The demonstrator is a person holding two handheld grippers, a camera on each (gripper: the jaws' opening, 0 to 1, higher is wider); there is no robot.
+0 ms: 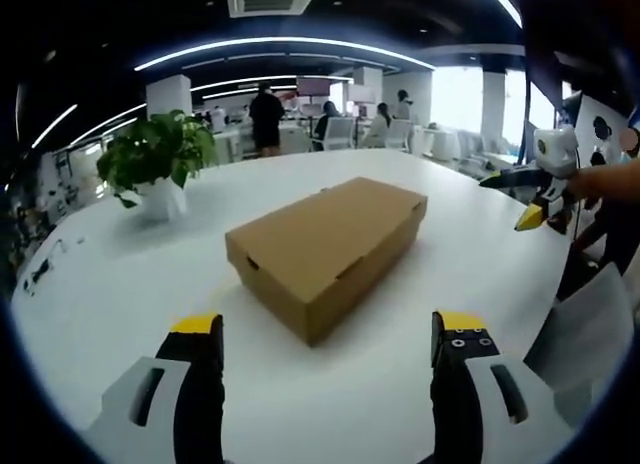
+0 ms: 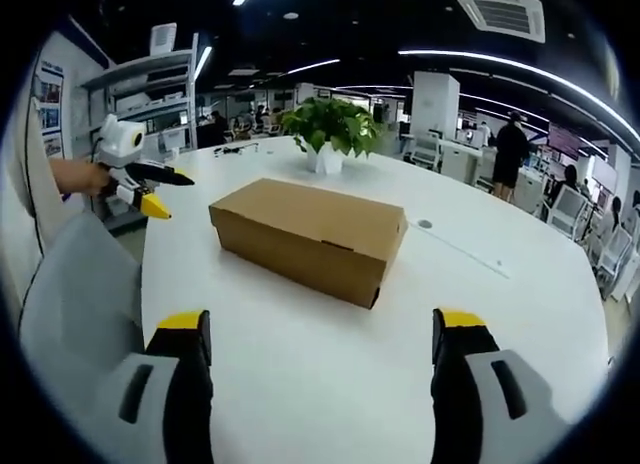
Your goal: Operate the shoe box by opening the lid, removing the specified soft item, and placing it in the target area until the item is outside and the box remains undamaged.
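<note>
Left gripper view, from left to right: a potted plant (image 1: 155, 164) stands at the far left of the white table (image 1: 90, 284), the closed shoe box (image 1: 325, 249) lies in the middle, and the right gripper (image 1: 535, 209) hangs off the table's right edge, held by a hand (image 1: 600, 181). The left gripper (image 1: 330, 329) is spread wide, empty, short of the box's near corner. In the right gripper view, the left gripper sits at the left, then the box, lid still down, with the plant behind it. The right gripper, seen there, also stands spread and empty, apart from the box. The soft item is presumably inside, unseen. I judge the task not yet begun: the next move calls for closing in on the lid's edge and lifting gently, while steadying the base.
</note>
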